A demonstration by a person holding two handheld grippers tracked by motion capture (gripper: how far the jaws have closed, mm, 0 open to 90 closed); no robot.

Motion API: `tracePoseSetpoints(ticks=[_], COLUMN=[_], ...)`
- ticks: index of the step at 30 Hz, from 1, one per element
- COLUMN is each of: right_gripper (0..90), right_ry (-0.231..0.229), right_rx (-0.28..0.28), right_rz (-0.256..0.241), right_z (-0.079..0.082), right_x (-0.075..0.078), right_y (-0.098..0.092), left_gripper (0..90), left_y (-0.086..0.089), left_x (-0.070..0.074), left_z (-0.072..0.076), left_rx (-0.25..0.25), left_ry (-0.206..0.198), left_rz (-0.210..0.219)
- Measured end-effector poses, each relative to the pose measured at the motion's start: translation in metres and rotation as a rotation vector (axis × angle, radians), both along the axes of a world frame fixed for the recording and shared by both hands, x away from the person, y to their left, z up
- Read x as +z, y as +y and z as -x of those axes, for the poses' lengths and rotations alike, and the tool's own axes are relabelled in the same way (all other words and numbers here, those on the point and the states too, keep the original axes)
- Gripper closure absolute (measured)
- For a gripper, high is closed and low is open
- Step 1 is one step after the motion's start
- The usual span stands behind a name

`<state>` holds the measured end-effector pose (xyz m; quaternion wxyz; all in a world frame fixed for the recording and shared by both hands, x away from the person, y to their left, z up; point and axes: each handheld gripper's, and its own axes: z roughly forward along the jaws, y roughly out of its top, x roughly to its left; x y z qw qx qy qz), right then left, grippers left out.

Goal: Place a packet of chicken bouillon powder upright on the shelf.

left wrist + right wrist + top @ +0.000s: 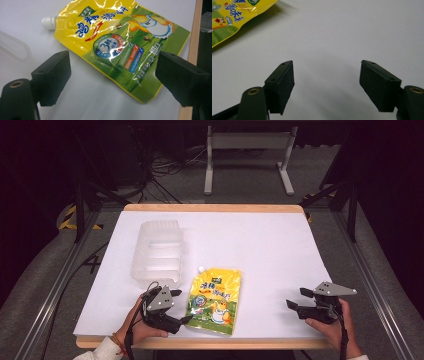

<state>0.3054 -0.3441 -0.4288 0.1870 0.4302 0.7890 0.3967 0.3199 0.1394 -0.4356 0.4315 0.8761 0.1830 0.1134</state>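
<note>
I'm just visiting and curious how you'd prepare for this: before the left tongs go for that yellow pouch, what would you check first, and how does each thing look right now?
1. Left tongs open: ok, the jaws stand wide apart.
2. Left tongs aimed at the yellow pouch: ok, its lower part lies between and beyond the jaws.
3. Pouch lying flat on the white table, free of other things: ok, the clear plastic container sits apart from it.
4. White cap closed: cannot tell, though it is on the spout.
5. Right tongs out of the way: ok, open, off to the pouch's right.
6. Pouch near the table's front edge: not ok, little margin there.
</note>
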Motion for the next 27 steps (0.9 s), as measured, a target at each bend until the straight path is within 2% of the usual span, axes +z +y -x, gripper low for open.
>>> tracePoseSetpoints(ticks=[9,17,20,22,26,27], right_gripper=[28.4,28.3,28.3,28.2,28.0,28.0], right_ry=[0.01,0.032,0.052,0.057,0.095,0.095], right_rx=[0.023,0.093,0.129,0.141,0.204,0.204], right_rz=[0.003,0.021,-0.013,-0.015,-0.041,-0.041], right_z=[-0.005,-0.017,-0.023,-0.026,-0.036,-0.036], right_x=[-0.001,-0.003,-0.002,-0.002,-0.004,-0.004], right_y=[0.007,0.03,0.043,0.047,0.07,0.07], left_gripper=[13.9,13.9,13.8,13.8,13.9,13.9], left_y=[0.005,0.01,0.011,0.011,0.012,0.013], left_x=[0.0,-0.001,-0.002,-0.003,-0.003,-0.004], left_z=[0.005,0.008,0.008,0.008,0.008,0.009], left_rx=[0.009,0.022,0.029,0.032,0.037,0.038], left_ry=[0.003,0.004,0.012,0.015,0.023,0.024], left_rz=[0.01,-0.001,-0.002,-0.002,-0.002,-0.002])
